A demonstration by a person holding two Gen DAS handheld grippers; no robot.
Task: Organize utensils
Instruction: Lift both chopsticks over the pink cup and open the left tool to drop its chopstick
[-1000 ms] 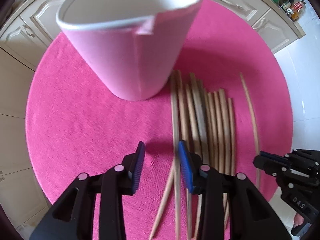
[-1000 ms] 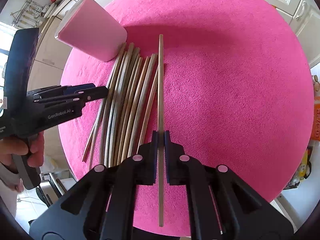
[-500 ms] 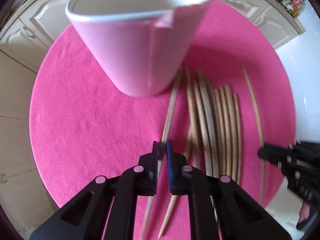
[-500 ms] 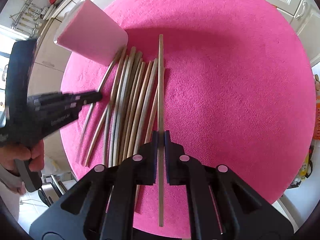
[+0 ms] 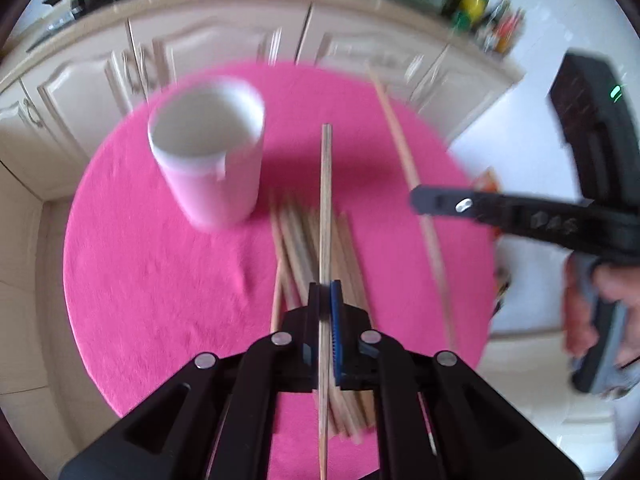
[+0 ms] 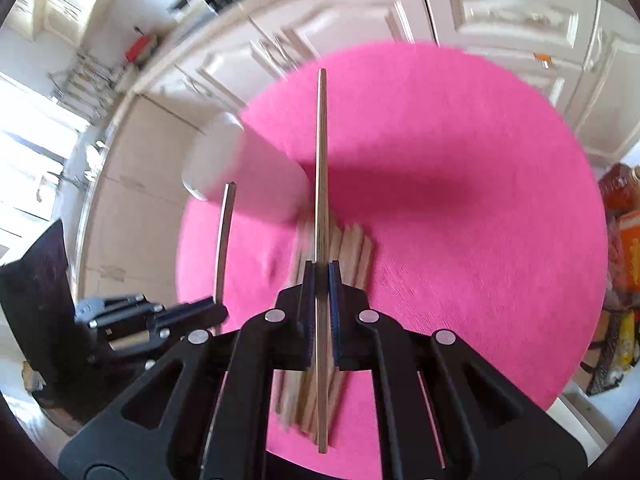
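My left gripper (image 5: 325, 293) is shut on one wooden chopstick (image 5: 326, 184), held above the round pink mat (image 5: 152, 280). My right gripper (image 6: 321, 276) is shut on another chopstick (image 6: 322, 140), also lifted. Several chopsticks (image 5: 298, 248) lie in a pile on the mat below, seen too in the right wrist view (image 6: 354, 248). The pink-white cup (image 5: 208, 152) stands upright and empty left of the pile; it is blurred in the right wrist view (image 6: 248, 176). Each view shows the other gripper: the right gripper (image 5: 440, 200) and the left gripper (image 6: 200, 314), each with its stick.
Cream kitchen cabinets (image 5: 224, 44) ring the far side of the mat. Bottles (image 5: 476, 4) stand on the counter at the top right. A person's hand (image 5: 600, 292) holds the right gripper's handle. Orange packets (image 6: 624, 208) sit beyond the mat's right edge.
The left gripper has closed on a chopstick from the pile's left side and lifted it. Both grippers have risen with their sticks and tilted up, so the cabinets now show.
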